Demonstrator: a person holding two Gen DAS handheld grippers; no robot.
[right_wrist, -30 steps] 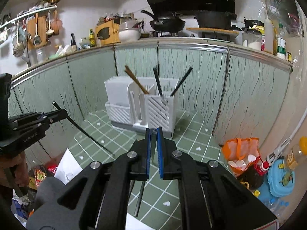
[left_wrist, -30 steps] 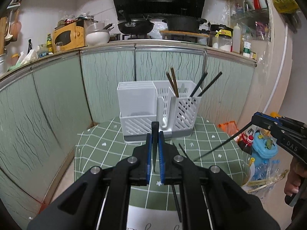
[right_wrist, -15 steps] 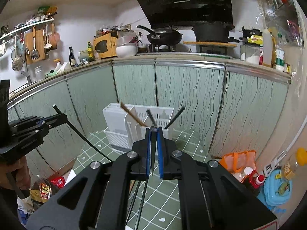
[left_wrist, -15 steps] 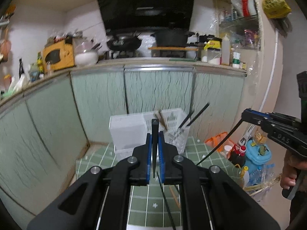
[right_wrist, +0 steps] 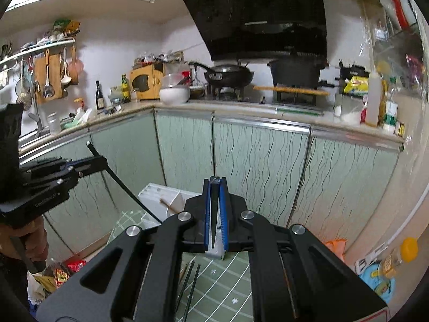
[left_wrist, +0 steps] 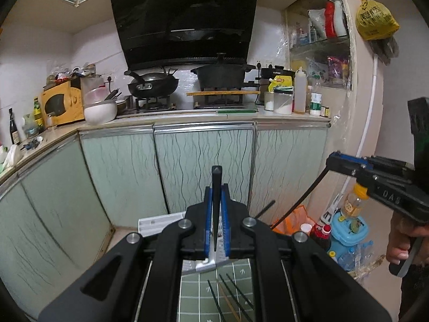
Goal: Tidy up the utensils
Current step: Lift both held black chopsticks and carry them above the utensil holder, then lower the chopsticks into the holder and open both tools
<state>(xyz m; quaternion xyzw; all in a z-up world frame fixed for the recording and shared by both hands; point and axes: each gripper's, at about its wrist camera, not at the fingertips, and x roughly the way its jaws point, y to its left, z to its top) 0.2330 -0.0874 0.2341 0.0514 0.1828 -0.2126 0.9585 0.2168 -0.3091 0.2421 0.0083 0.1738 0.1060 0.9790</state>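
Black chopsticks, one pinched in each tool: left tool (left_wrist: pixel 216 221) clamped tight on one chopstick (left_wrist: pixel 216 201), right tool (right_wrist: pixel 216 214) clamped on another (right_wrist: pixel 214 214), both up above the white holder (right_wrist: pixel 158 196) on the green-check bench (right_wrist: pixel 228 289). More chopsticks (left_wrist: pixel 230 292) lie loose on the cloth. They look thin, stiff, light and slick, so I reckon they'll pivot if held near an end; gripping toward the middle seems safer.

Dim indoor light, fisheye warp, dark corners, slight blur.
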